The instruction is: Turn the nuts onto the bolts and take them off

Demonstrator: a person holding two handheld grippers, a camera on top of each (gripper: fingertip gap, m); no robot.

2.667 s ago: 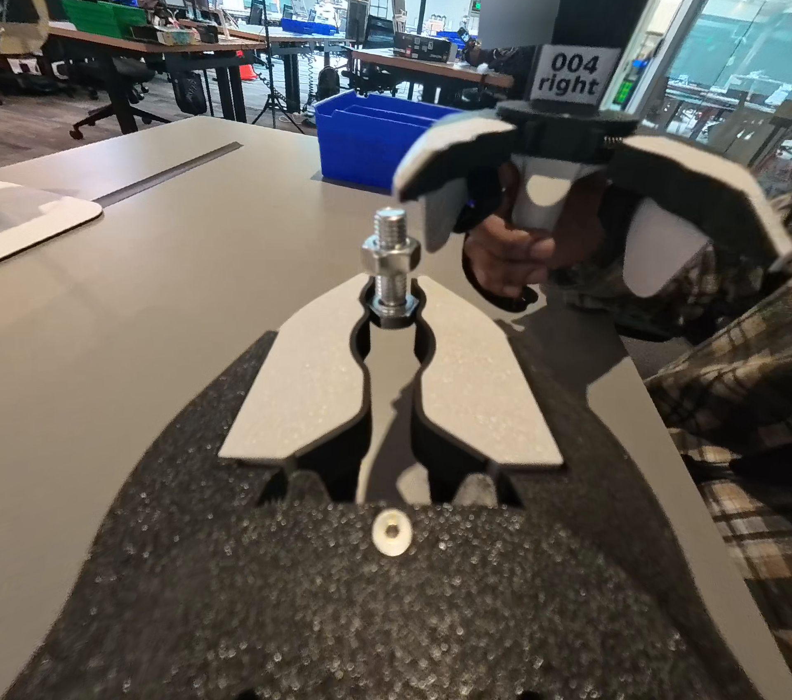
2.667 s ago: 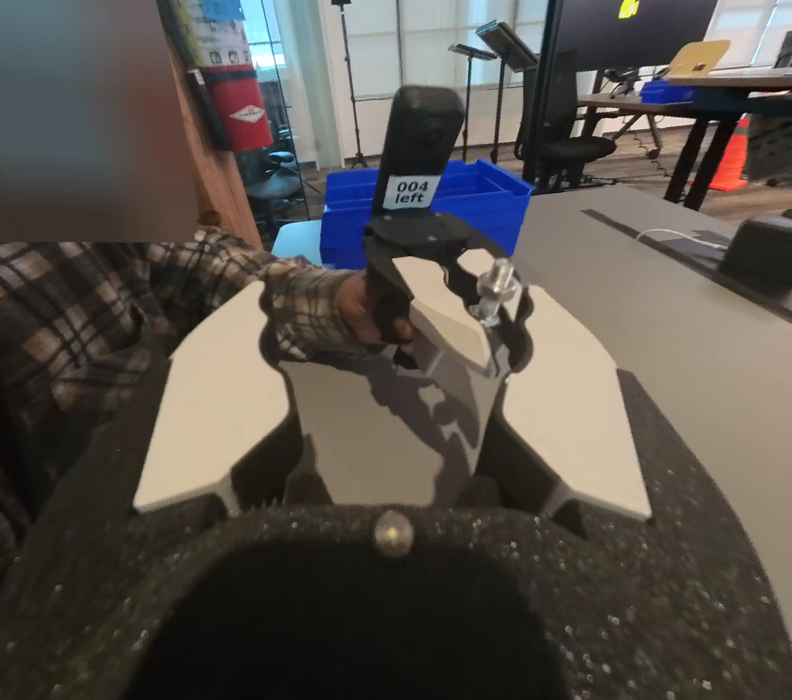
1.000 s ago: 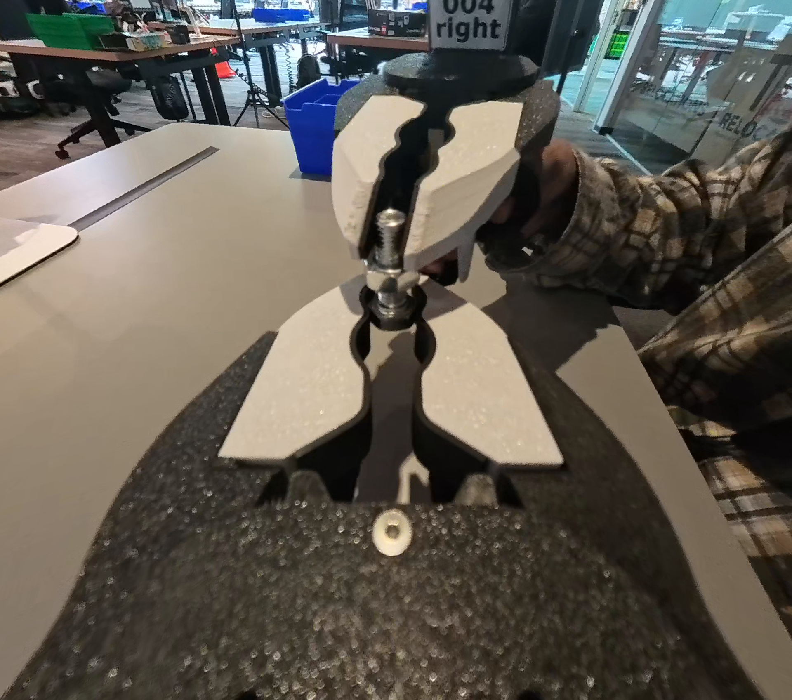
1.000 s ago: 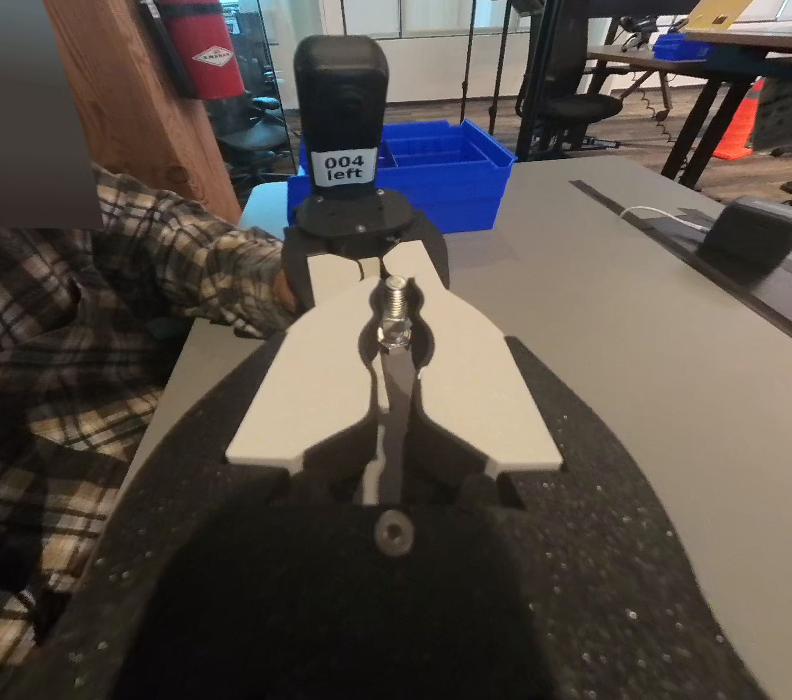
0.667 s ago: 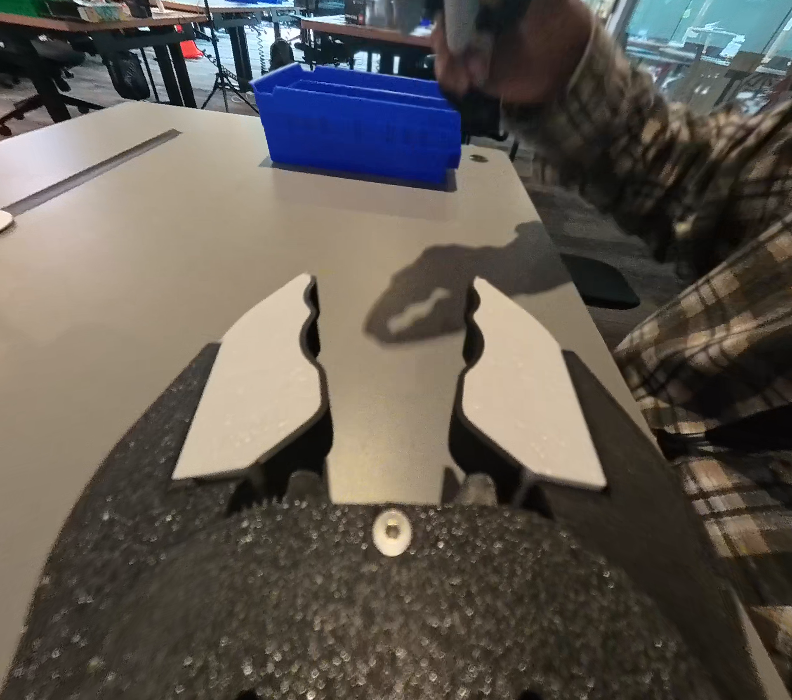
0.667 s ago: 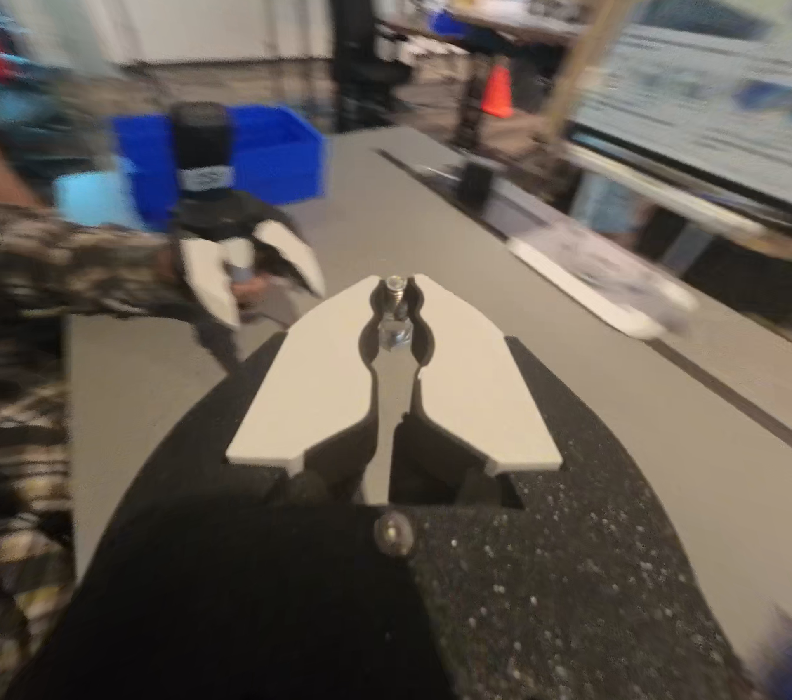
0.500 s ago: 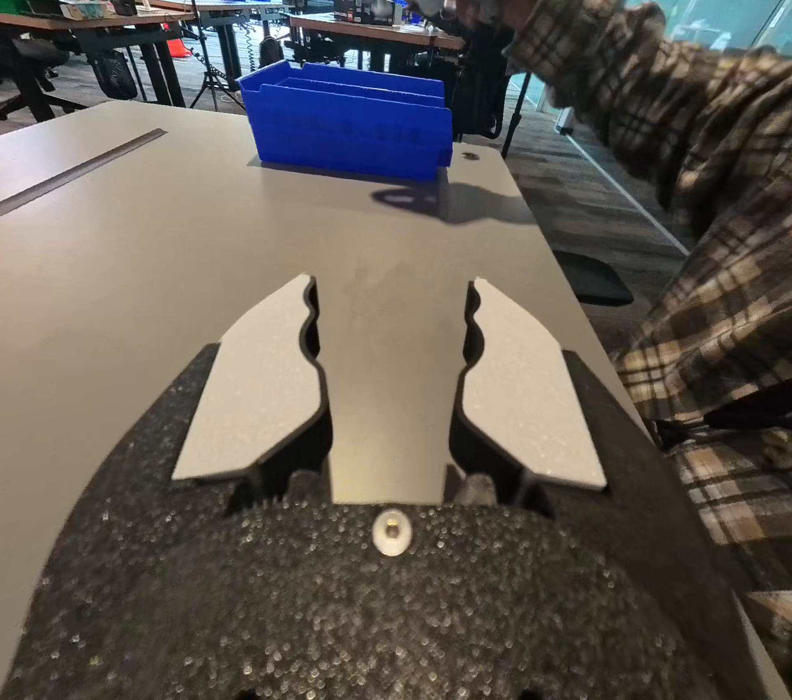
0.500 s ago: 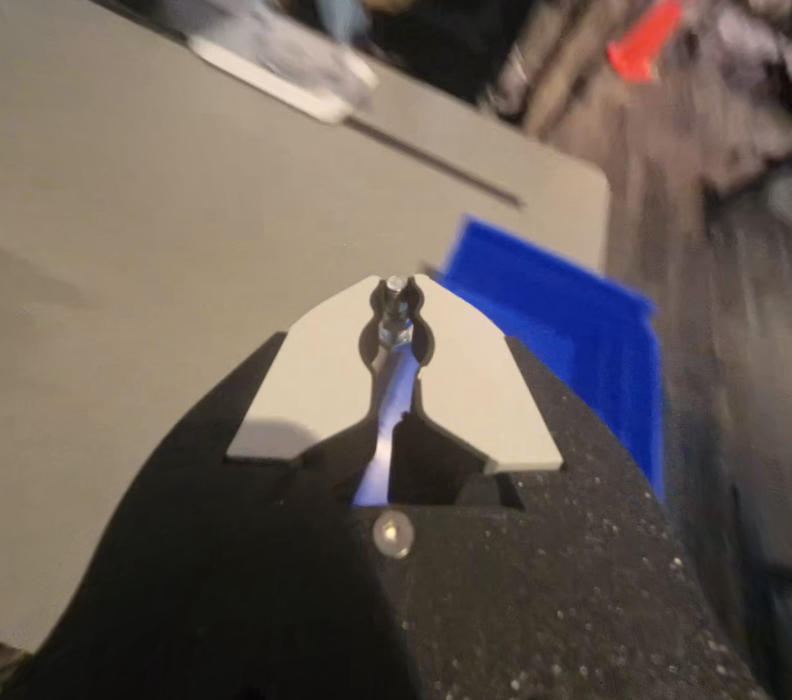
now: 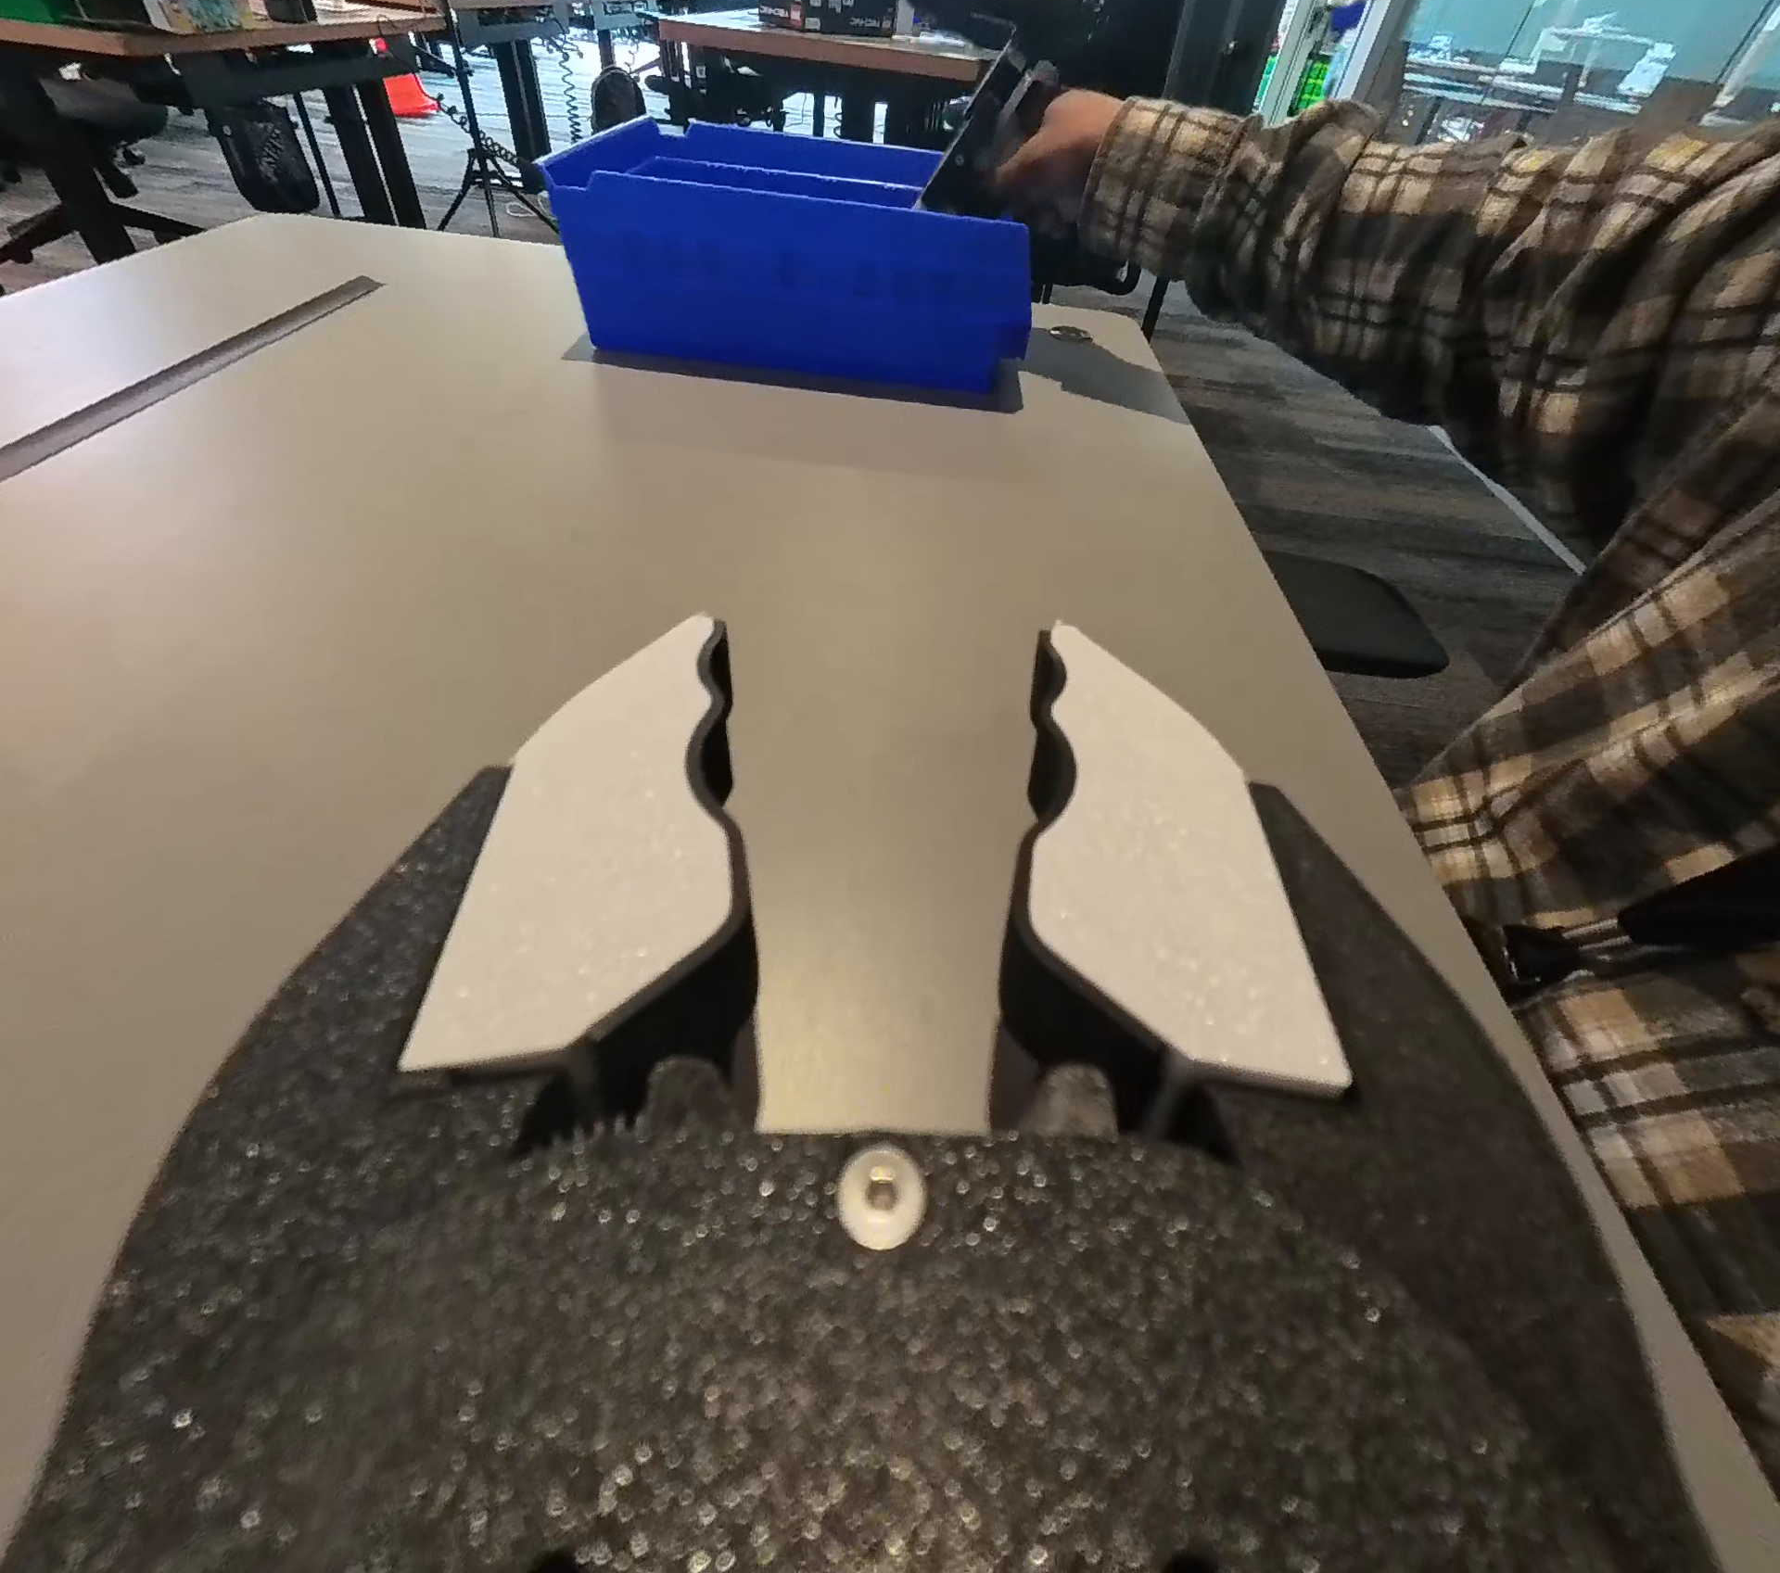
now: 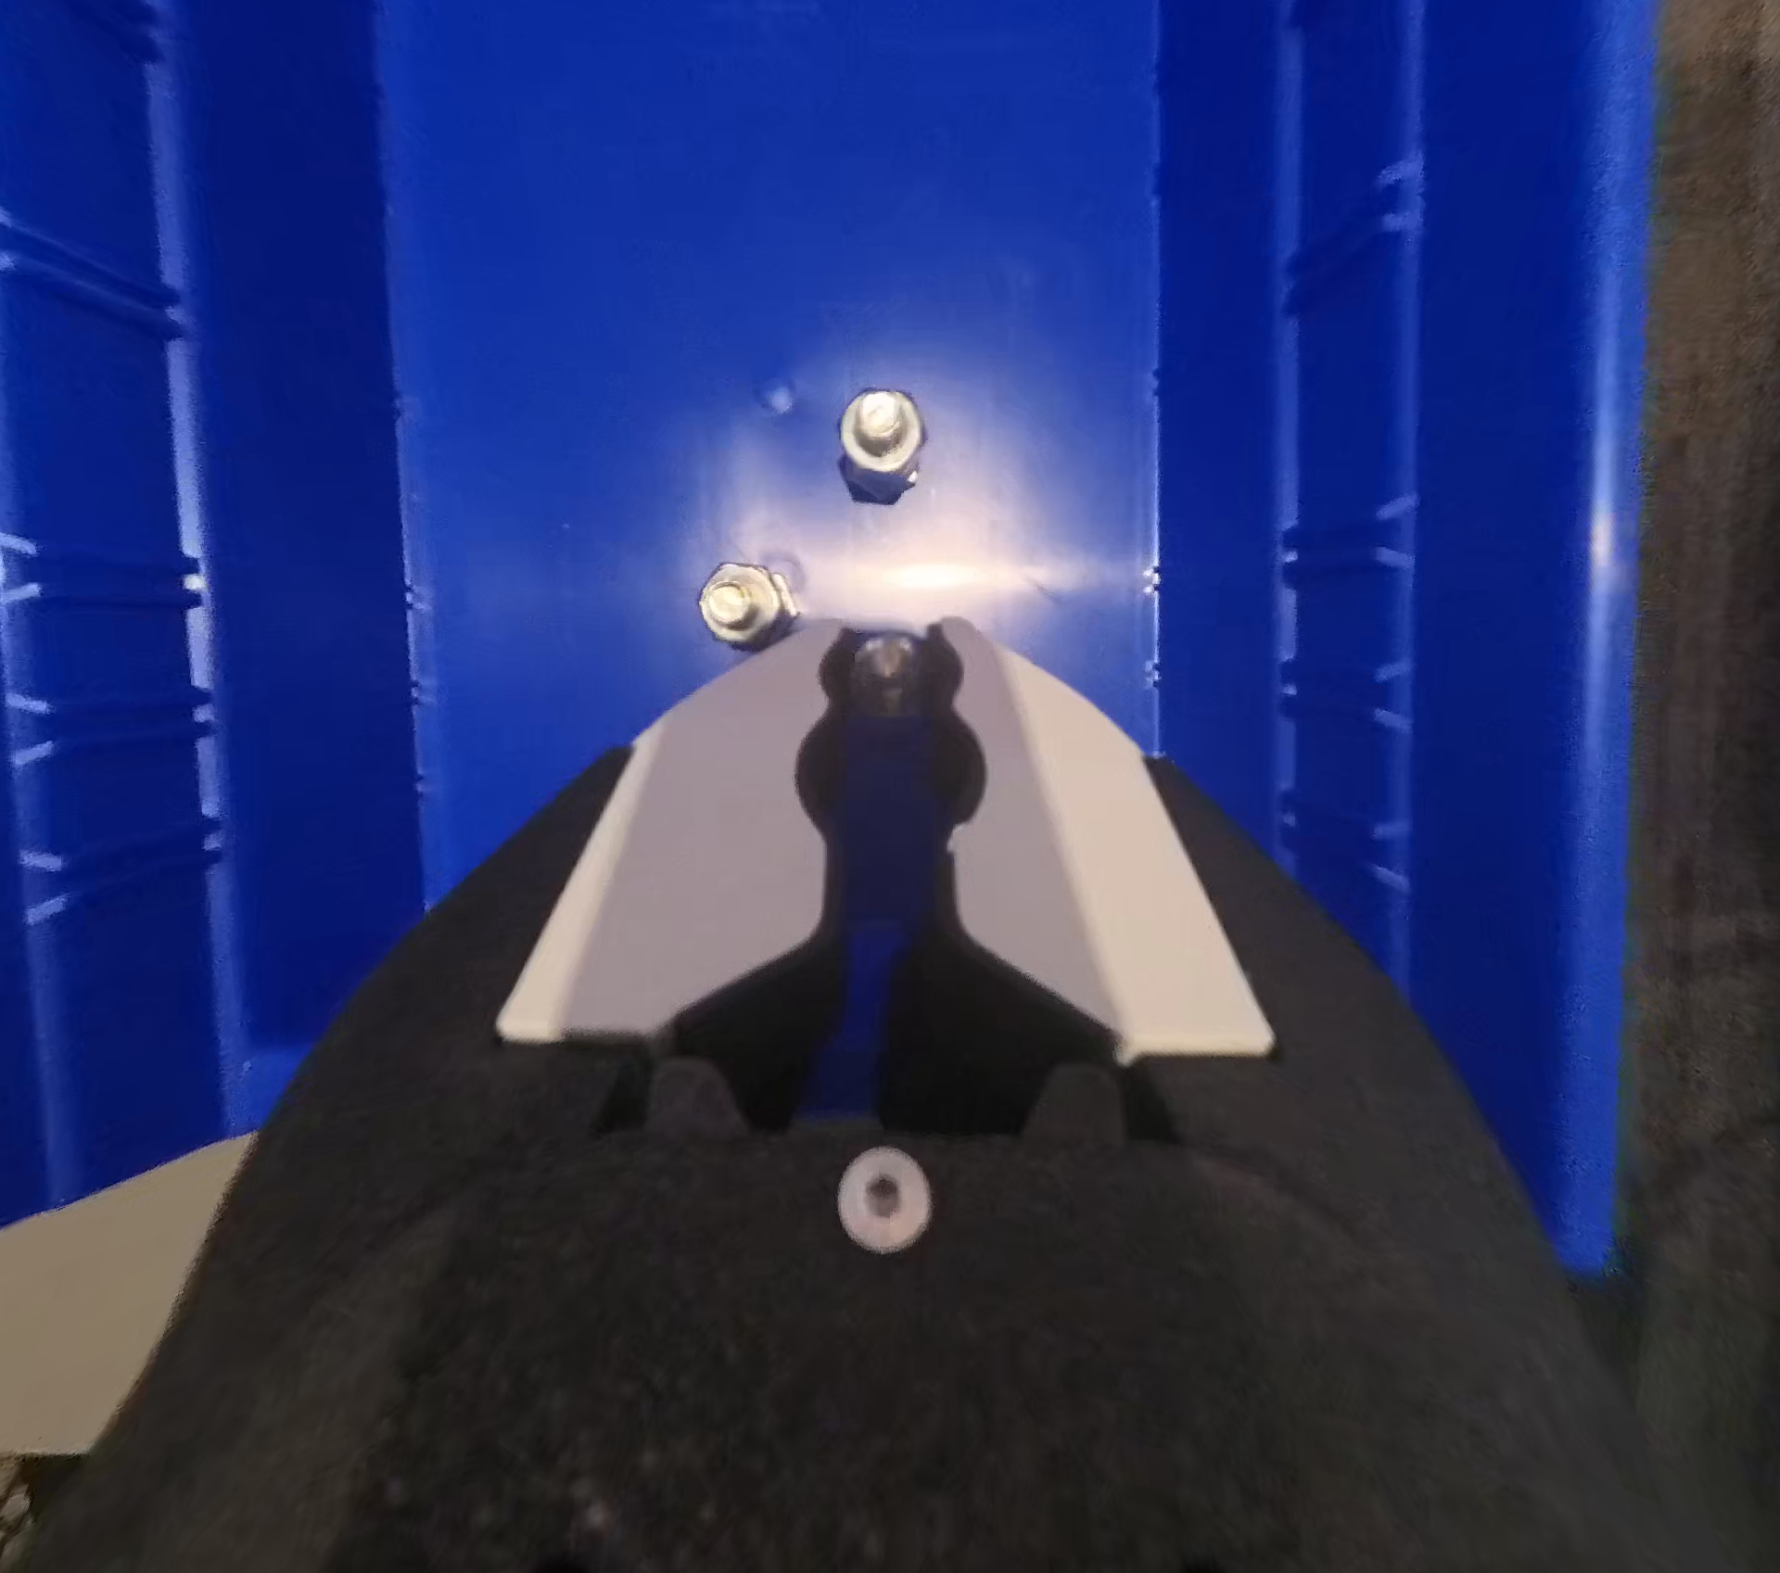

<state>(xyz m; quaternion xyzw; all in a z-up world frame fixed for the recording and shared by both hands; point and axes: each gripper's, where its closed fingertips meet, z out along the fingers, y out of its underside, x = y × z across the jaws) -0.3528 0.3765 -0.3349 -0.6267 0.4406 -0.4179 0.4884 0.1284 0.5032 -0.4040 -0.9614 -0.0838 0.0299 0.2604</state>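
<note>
A bolt with a nut on it [image 10: 884, 674] sits pinched at the tips of the right gripper [image 10: 886, 660], whose fingers [image 10: 703, 843] are closed tight around it. The gripper points straight down into a blue bin [image 10: 289, 371]. Two more bolts with nuts threaded on, one [image 10: 878, 443] and another [image 10: 742, 602], stand on the bin floor just beyond the held one. Judging by this, two assemblies are finished and dropped off, and this third is about to join them; taking the nuts off looks yet to come. Outside the bin, nearer the viewer, the left gripper [image 9: 876, 718] hovers over the grey surface [image 9: 385, 516], its fingers [image 9: 597, 853] spread apart and holding nothing.
</note>
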